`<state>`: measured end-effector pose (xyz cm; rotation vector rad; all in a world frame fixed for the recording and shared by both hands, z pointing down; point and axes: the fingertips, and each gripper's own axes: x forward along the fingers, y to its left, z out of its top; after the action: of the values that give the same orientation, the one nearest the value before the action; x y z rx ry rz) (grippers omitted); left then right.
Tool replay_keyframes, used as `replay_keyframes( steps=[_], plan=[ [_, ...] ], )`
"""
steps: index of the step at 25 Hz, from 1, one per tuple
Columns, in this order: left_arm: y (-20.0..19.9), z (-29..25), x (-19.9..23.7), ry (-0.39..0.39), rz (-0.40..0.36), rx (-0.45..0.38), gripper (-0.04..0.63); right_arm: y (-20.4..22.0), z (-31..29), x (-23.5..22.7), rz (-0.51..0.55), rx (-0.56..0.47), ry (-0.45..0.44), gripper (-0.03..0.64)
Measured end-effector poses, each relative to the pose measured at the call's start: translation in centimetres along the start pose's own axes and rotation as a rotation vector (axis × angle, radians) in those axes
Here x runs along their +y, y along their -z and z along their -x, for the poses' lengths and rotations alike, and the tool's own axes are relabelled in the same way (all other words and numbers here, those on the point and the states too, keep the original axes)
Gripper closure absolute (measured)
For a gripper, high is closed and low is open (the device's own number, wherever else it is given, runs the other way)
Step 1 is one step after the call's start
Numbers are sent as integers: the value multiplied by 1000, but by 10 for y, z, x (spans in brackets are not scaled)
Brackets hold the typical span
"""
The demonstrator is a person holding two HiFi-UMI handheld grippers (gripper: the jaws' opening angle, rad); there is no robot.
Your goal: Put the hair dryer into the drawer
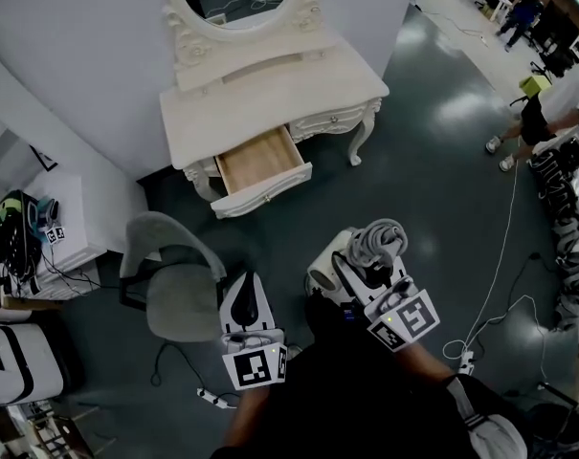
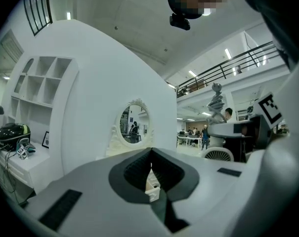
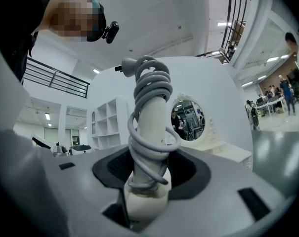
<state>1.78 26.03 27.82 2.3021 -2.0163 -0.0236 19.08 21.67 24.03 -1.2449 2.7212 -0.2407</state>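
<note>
The dryer is smooth, matt white plastic, its cord grey and rubbery. The drawer shows bare wood inside; the chair is grey cloth, the floor glossy.

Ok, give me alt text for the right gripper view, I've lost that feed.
The right gripper holds a white hair dryer between its jaws, the grey cord wound round the part that sticks up. Behind stand a white dressing table with an oval mirror and, at left, white shelves.
</note>
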Motion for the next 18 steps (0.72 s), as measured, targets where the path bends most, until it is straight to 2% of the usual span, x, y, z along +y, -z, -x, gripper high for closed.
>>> replay_keyframes(
  steps=[10, 18],
  plan=[
    [-2, -87, -1, -74, 5, 20, 572, -5, -67, -70, -8, 32, -64, 414],
    [-2, -130, -6, -105, -3, 21, 572, -3, -97, -108, -12, 39, -104, 414]
  ],
)
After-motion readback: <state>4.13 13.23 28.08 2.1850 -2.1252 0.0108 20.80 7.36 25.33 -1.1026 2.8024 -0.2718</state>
